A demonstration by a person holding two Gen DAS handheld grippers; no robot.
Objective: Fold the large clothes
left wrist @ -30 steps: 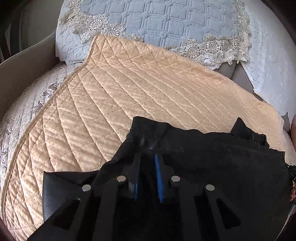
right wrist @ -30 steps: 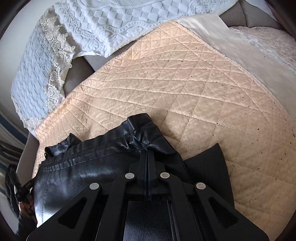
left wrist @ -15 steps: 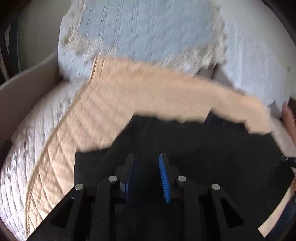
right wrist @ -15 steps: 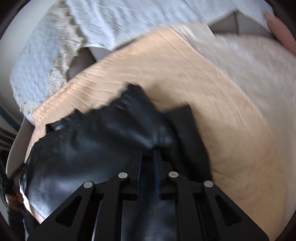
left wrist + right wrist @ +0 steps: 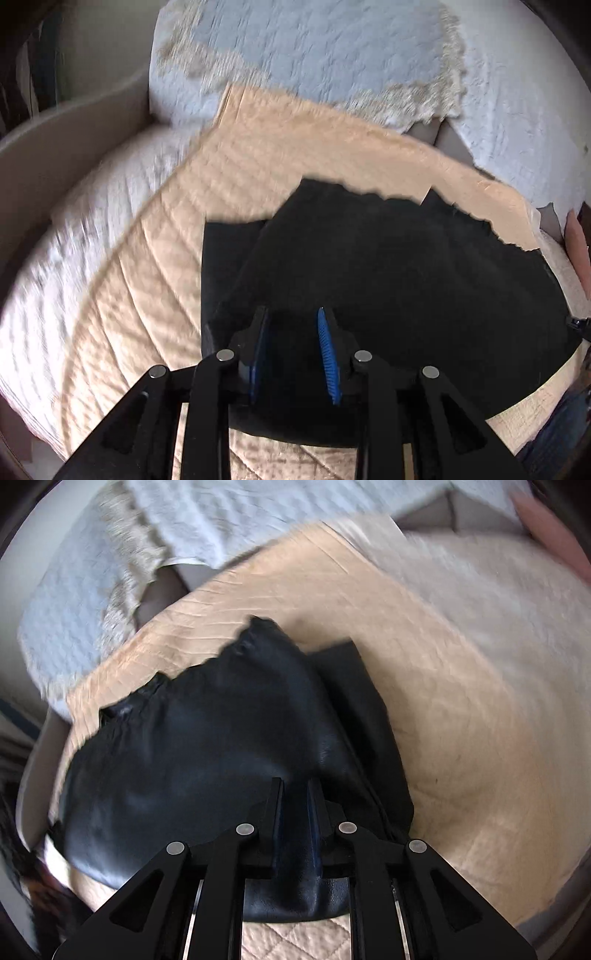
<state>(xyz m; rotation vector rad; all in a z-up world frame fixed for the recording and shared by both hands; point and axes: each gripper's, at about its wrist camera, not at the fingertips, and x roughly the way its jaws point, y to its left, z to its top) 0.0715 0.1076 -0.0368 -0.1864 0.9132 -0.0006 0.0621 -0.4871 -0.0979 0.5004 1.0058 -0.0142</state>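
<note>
A black garment [image 5: 388, 266] with a leathery sheen lies folded on a peach quilted cover [image 5: 266, 155] spread over a sofa seat, its gathered edge toward the far side and a flat black flap sticking out beyond the folded bulk. In the right wrist view the garment [image 5: 192, 760] fills the near left of the cover [image 5: 424, 638], with the gathered edge bunched at its far end. The left gripper [image 5: 293, 349] hangs over the near edge of the garment with its 2 blue pads [image 5: 328, 354] clearly apart; nothing is pinched between them, and the black cloth shows below the gap. The right gripper [image 5: 295, 819] also sits above the near part of the garment, its jaws parted by a narrow gap after just having been opening, and the cloth appears under that gap rather than clamped by it. Beyond the cover lie pale blue quilted cushions [image 5: 314, 48] trimmed with cream lace, and a white textured cover [image 5: 74, 236] lies to the left. Both views are blurred.
</note>
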